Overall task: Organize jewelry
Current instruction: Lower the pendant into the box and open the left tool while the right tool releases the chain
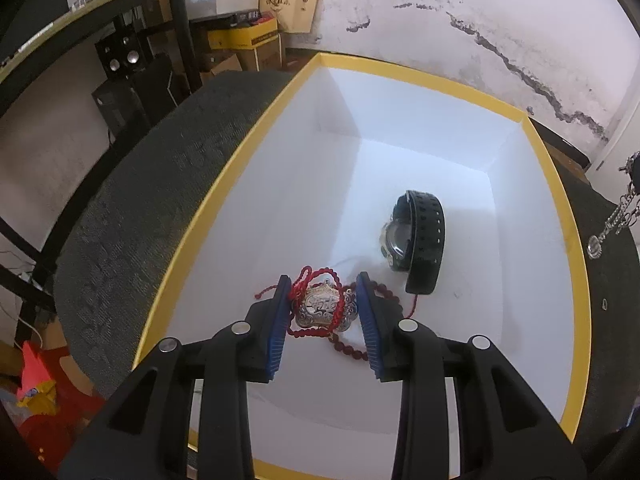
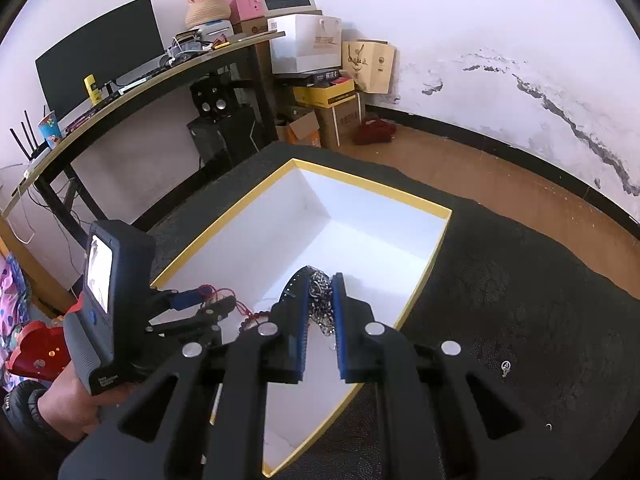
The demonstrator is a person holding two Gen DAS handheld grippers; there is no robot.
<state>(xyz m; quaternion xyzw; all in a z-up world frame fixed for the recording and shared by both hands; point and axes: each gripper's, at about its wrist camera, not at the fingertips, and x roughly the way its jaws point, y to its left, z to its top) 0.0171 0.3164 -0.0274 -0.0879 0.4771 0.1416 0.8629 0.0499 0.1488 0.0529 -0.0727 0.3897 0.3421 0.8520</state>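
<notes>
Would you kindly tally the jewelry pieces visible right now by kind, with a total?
Watches: 1, the black watch lying in the yellow-rimmed box.
Red-cord pendant pieces: 1, the silver pendant between the left gripper's pads.
Metal chains: 1, the silver chain in the right gripper.
Total: 3

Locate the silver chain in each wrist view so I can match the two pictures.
Left wrist view: the silver chain dangles at the far right edge, beyond the yellow-rimmed box.
Right wrist view: the silver chain is at lower centre, clamped between the blue pads of the right gripper, above the box's white floor.
Shared landmark: the yellow-rimmed box with the black watch inside; in the right wrist view the watch is mostly hidden behind the gripper.
</notes>
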